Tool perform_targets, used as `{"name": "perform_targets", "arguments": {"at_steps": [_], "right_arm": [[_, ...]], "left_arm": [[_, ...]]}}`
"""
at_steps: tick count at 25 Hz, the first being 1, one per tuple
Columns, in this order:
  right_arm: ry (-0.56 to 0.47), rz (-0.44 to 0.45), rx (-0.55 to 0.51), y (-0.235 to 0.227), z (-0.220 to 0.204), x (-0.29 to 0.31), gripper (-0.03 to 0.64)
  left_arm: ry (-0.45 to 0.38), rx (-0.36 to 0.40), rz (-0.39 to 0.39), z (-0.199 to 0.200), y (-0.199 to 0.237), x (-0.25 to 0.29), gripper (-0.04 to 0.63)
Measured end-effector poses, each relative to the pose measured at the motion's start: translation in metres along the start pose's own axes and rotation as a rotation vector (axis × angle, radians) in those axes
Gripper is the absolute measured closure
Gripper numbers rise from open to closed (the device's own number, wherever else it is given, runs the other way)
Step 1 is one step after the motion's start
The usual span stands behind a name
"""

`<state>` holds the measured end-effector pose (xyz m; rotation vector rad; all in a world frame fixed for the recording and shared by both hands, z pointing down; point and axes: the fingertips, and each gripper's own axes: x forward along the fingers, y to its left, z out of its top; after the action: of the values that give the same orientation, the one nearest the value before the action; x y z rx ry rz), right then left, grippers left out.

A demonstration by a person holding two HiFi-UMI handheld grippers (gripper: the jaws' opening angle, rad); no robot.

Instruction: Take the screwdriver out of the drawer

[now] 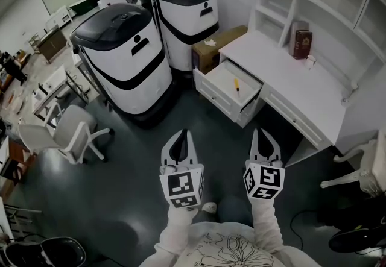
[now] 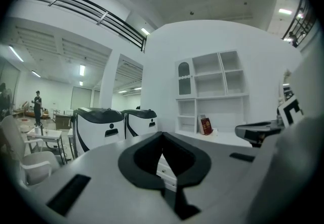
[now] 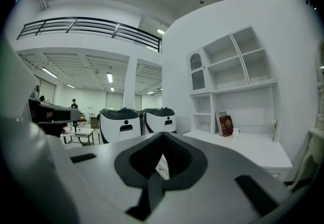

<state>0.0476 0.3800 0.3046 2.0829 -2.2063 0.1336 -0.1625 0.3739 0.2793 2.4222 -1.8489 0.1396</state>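
A small yellow-handled screwdriver lies alone in the open white drawer of the white desk. Both grippers hover over the dark floor, well short of the drawer and pointing towards it. My left gripper has its jaws together with nothing between them, and so does my right gripper. In the left gripper view the tips of the left gripper meet, and a bit of the drawer front shows behind them. The right gripper looks the same in its own view.
Two large white-and-black machines stand left of the desk, with a cardboard box between them and the drawer. A red book stands on the desk under the shelves. White chairs sit at the left and right.
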Motion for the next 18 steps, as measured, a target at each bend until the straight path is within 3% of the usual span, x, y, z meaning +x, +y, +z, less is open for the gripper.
{"name": "perform_targets", "arguments": {"at_steps": [10,18], "right_arm": [[0.019,-0.003,-0.005,-0.001,-0.003,0.039,0.615],[0.028,0.035,-0.001,-0.02,-0.005,0.111,0.615]], "left_arm": [[0.029,-0.02,-0.006,-0.011,0.011,0.039,0.589],[0.034,-0.021,0.03,-0.011,0.014,0.105,0.589]]}}
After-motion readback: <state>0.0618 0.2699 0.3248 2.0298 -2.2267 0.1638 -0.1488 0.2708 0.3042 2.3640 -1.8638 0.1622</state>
